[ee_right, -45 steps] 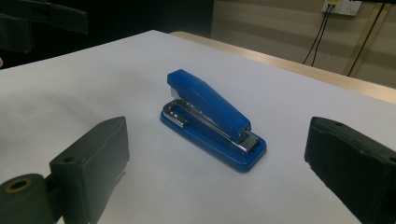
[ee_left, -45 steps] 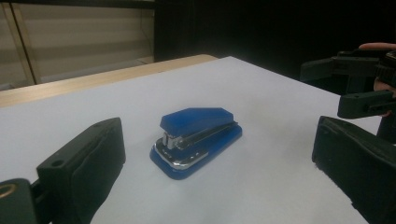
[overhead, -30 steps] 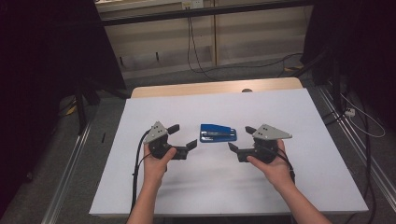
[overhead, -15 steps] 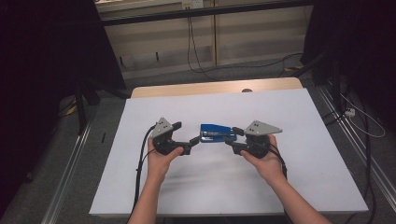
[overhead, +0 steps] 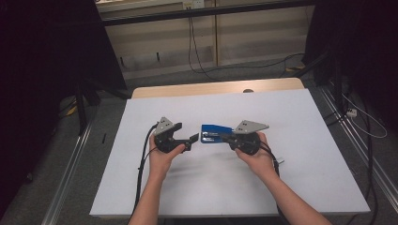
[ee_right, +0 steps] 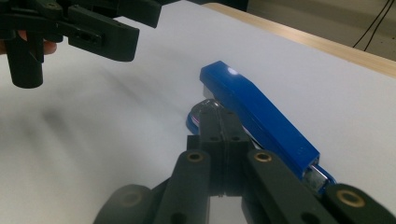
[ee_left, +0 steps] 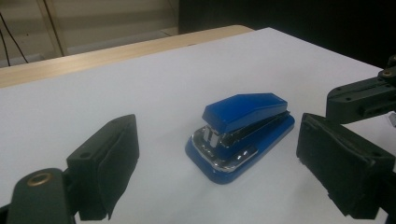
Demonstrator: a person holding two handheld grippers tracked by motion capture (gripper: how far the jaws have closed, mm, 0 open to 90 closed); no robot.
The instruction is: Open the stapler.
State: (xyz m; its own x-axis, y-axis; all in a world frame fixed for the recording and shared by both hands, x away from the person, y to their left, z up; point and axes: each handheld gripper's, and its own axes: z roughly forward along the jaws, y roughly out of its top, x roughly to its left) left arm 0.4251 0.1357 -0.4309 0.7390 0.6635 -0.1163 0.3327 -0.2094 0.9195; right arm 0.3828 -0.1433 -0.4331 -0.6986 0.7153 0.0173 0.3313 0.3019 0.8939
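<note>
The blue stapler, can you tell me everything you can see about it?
The blue stapler is small, with a glossy plastic-looking top arm and base and shiny metal between them. It is shut and lies flat on the white table cover, near the middle. The open left gripper points at its front end. The right gripper, jaws together, reaches alongside it; contact is unclear.

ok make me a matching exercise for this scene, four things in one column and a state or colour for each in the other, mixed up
Things:
1. stapler
2. left gripper
3. right gripper
4. table cover

States or colours:
A. jaws shut together, beside the stapler's side
B. white
C. blue, lying closed on the table
D. jaws wide apart, facing the stapler's end

Pairs: 1-C, 2-D, 3-A, 4-B
</note>
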